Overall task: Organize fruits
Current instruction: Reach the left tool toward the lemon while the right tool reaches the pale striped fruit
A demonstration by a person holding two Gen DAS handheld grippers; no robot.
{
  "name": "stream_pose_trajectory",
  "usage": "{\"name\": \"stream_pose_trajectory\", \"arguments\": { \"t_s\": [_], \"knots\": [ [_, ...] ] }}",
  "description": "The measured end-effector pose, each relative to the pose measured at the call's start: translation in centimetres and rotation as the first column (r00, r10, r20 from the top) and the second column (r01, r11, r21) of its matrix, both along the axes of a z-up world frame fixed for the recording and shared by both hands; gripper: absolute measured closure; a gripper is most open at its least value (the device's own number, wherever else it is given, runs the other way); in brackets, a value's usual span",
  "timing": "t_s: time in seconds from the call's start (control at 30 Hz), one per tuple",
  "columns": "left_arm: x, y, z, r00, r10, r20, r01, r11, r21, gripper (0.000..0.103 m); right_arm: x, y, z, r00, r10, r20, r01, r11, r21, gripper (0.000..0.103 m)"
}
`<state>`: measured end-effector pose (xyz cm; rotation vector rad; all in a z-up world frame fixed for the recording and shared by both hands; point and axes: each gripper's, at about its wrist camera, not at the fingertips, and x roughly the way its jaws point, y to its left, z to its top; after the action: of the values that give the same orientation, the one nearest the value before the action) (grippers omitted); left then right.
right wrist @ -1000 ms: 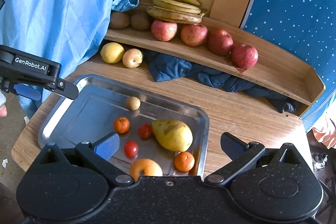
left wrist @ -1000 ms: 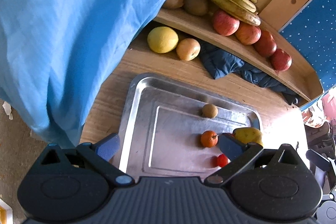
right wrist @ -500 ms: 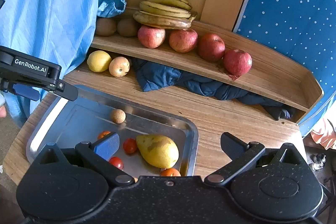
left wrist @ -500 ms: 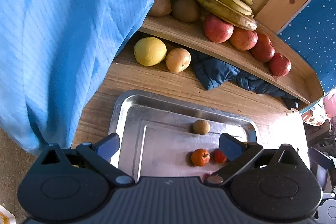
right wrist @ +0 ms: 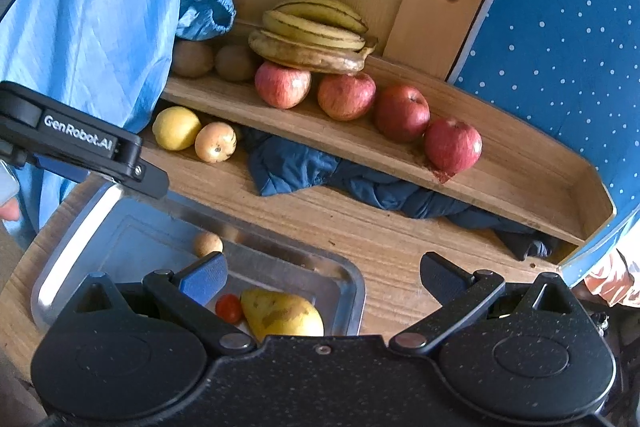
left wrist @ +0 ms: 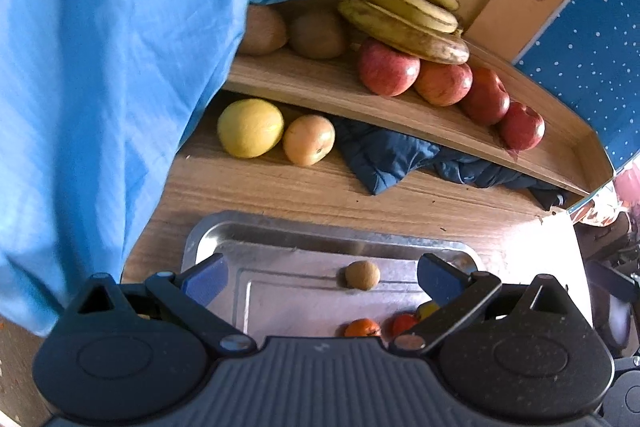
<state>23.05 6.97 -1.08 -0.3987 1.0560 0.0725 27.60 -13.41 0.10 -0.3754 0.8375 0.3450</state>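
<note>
Both grippers, left gripper (left wrist: 320,277) and right gripper (right wrist: 322,277), are rising, wide open and empty; kiwi (left wrist: 362,275) is lying between left jaws, soft, needing gentle side grip.

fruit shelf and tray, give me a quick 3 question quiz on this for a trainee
1. True or false: the bananas rest on top of red apples on the wooden shelf.
2. How many red apples sit in the row on that shelf?
3. Multiple choice: the big yellow pear lies (A) on the shelf, (B) in the metal tray, (C) on the dark blue cloth.

Key
1. True; the bunch lies across the leftmost apple and its neighbour.
2. Four.
3. B, beside a small red tomato; the left gripper and right gripper are both open and empty.
</note>
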Motion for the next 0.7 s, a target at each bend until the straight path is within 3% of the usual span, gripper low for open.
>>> {"name": "stream_pose_trajectory", "arguments": {
  "t_s": [0.43, 0.7],
  "knots": [
    [1.8, -0.8, 0.5, 1.000, -0.029, -0.003, 0.029, 0.997, 0.073, 0.001, 1.9, -0.6, -0.6, 0.997, -0.067, 0.026, 0.065, 0.994, 0.088, 0.001],
    [2.6, 0.0, -0.5, 1.000, -0.019, -0.025, 0.020, 0.997, 0.068, 0.001, 1.6, -1.6, -1.6, 0.993, -0.115, 0.016, 0.112, 0.986, 0.123, 0.001]
  ]
}}
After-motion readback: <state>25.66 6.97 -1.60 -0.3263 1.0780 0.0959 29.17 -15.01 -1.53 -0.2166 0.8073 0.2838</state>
